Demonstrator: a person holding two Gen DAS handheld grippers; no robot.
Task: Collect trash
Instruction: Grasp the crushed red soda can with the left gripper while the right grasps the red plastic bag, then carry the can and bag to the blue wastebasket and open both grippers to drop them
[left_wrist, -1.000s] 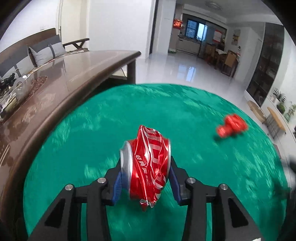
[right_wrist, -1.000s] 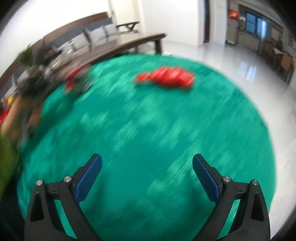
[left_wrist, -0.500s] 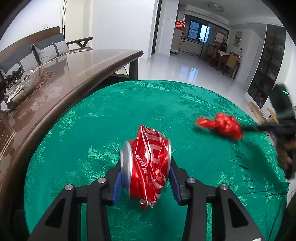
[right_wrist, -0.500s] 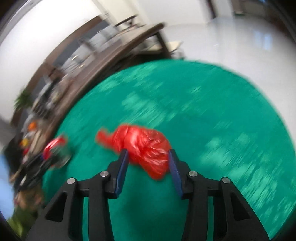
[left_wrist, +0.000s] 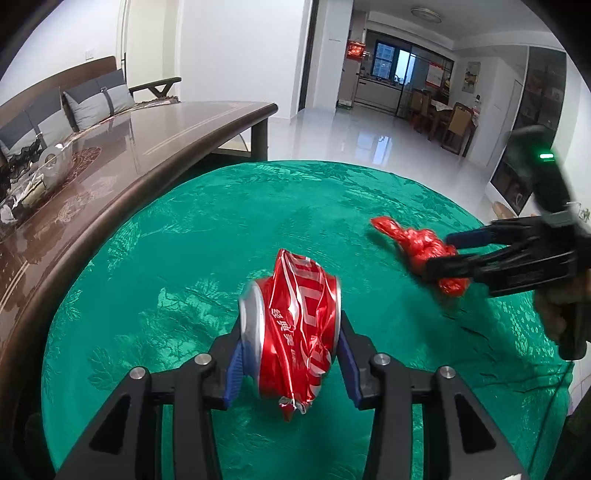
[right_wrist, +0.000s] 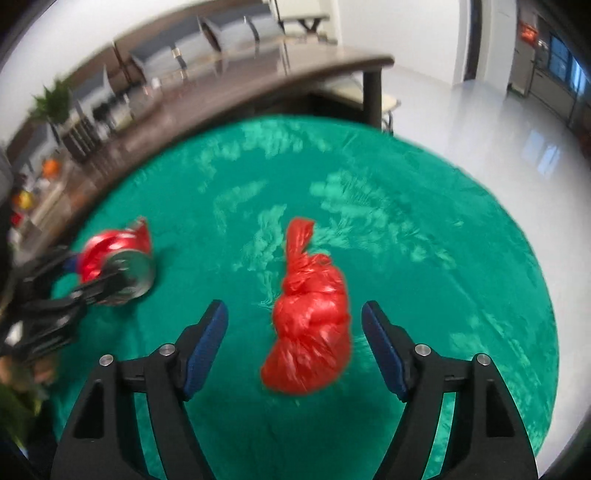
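My left gripper (left_wrist: 291, 350) is shut on a crushed red soda can (left_wrist: 291, 325) and holds it over the green tablecloth (left_wrist: 221, 229). The can also shows at the left of the right wrist view (right_wrist: 114, 258). A knotted red plastic bag (right_wrist: 310, 328) lies on the cloth between the fingers of my right gripper (right_wrist: 295, 332), which is open, its blue pads apart from the bag on both sides. In the left wrist view the bag (left_wrist: 417, 243) shows at the right with my right gripper (left_wrist: 443, 254) around it.
The round table with the green cloth (right_wrist: 443, 258) stands beside a long dark wooden table (left_wrist: 110, 155) on the left, with clutter at its far left end. A sofa with grey cushions (left_wrist: 96, 99) is behind it. Glossy white floor (left_wrist: 369, 136) lies beyond.
My right gripper, shut around the red bag half a second ago, now stands open with the bag between its fingers. My left gripper still holds the can, hardly moved.
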